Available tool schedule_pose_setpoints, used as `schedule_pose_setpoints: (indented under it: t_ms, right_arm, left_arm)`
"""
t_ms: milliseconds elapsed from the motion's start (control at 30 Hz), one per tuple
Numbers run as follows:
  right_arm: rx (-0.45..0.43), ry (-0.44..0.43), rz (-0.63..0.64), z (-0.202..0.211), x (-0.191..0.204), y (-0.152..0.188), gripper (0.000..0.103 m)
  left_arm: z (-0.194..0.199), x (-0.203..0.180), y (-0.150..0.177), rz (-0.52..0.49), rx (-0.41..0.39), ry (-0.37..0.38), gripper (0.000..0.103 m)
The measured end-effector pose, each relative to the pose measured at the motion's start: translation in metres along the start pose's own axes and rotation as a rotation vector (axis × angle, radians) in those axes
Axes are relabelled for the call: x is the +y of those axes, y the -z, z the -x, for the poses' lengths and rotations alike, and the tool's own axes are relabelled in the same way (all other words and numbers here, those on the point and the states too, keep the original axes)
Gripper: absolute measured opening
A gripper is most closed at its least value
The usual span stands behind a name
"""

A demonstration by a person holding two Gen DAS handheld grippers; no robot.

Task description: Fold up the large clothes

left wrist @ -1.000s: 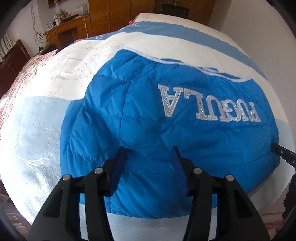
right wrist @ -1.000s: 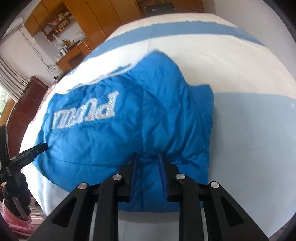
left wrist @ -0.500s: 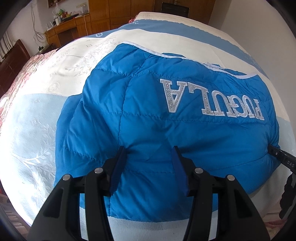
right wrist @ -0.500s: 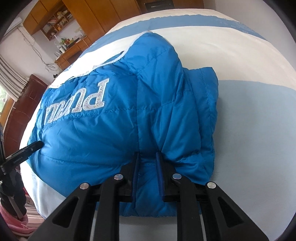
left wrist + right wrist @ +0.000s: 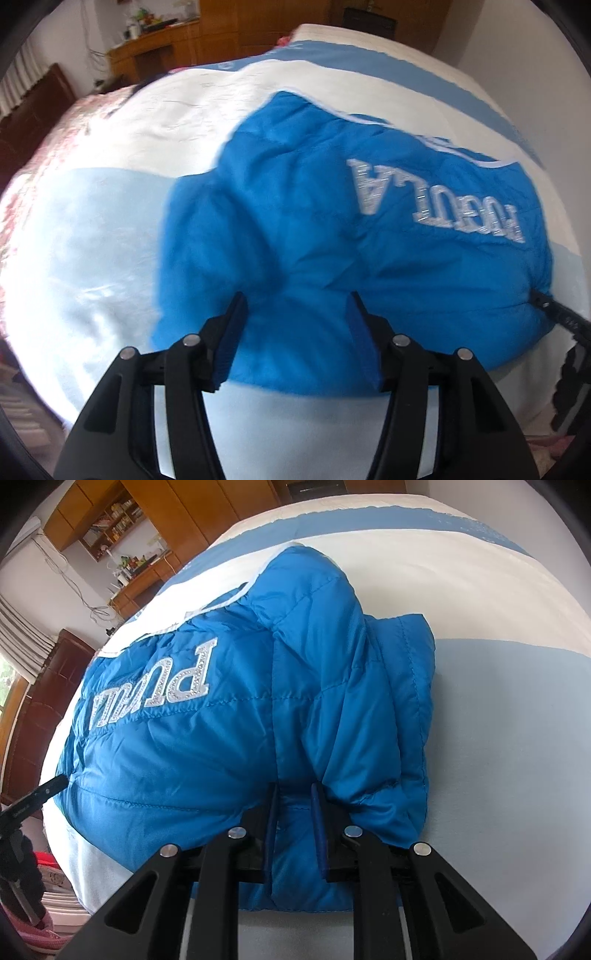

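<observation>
Right wrist view: the right claw (image 5: 294, 797) is clamped on a bunched fold of the blue puffer jacket (image 5: 229, 738), pinching its near hem. The jacket lies spread on the bed (image 5: 498, 709), silver lettering (image 5: 155, 686) facing up. Over on the left wrist view, the left claw (image 5: 295, 310) has its jaws opening, straddling the jacket's (image 5: 332, 240) near edge, pads apart and not pressing on the fabric.

Bed (image 5: 498, 709) bare to the right side & far edge, free to pass. Blue jacket (image 5: 229, 738) blocks near-edge middle; tripod (image 5: 22, 812) off near-left corner.
</observation>
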State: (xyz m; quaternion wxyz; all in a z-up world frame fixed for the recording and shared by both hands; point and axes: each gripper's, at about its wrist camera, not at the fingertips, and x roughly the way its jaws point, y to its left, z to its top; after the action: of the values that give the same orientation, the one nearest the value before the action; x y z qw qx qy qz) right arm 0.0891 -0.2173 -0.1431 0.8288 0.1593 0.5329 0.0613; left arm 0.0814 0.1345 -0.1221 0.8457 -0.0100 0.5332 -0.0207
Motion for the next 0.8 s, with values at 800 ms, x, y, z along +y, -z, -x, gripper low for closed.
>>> schedule_pose_setpoints:
  t_ms: [800]
  right_arm:
    - [0.043,-0.015,0.0,0.0,-0.003,-0.01,0.017]
  left_arm:
    - [-0.061,0.121,0.038,0.704,0.047,0.496,0.069]
